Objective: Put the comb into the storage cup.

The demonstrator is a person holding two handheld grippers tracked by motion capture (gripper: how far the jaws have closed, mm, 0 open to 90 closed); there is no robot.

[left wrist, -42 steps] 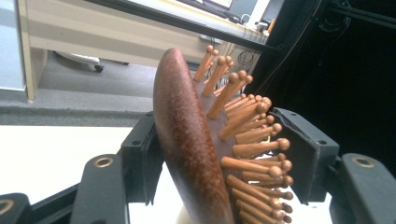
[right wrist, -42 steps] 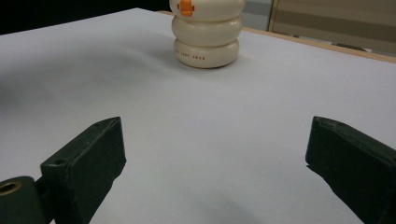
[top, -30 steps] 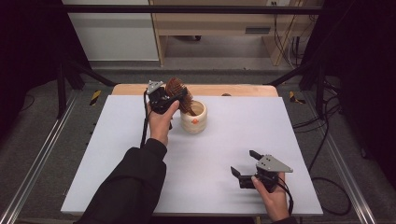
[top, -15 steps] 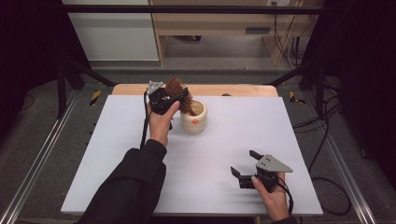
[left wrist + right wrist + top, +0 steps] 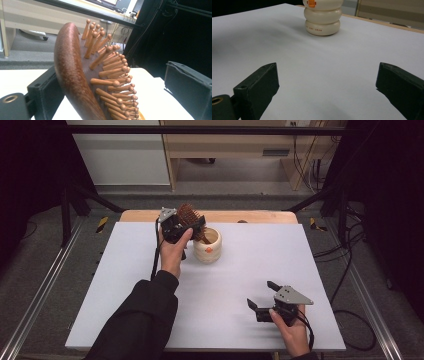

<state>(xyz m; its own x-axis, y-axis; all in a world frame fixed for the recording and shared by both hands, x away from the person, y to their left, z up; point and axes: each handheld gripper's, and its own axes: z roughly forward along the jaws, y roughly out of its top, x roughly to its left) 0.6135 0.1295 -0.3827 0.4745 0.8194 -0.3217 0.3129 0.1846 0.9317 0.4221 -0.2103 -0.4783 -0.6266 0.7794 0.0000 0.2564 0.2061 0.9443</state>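
- A person sits at a white table (image 5: 125, 285), holding a two-jaw gripper in each hand; the scene is seen from above and from a camera on each gripper.
- The left gripper (image 5: 182, 227) is at the far side of the table, just beside a cream, ribbed cup (image 5: 207, 246) with an orange mark on its front.
- A brown wooden hairbrush (image 5: 191, 217) stands with its handle down inside the cup and its head sticking up above the rim.
- In the left gripper view, the brush's rounded back rests against one black jaw, while the other jaw stands well clear of the peg bristles — so the jaws are parted, not clamped on the brush.
- The right gripper (image 5: 264, 299) rests near the front right of the table, well apart from the cup, its jaws spread wide with nothing between them.
- The right gripper view looks across bare table to the cup (image 5: 323, 17) in the distance.
- Judged from this, the brush is already in the cup and the grip looks let go — what seems left is to draw the left gripper away without tipping the brush or the cup.
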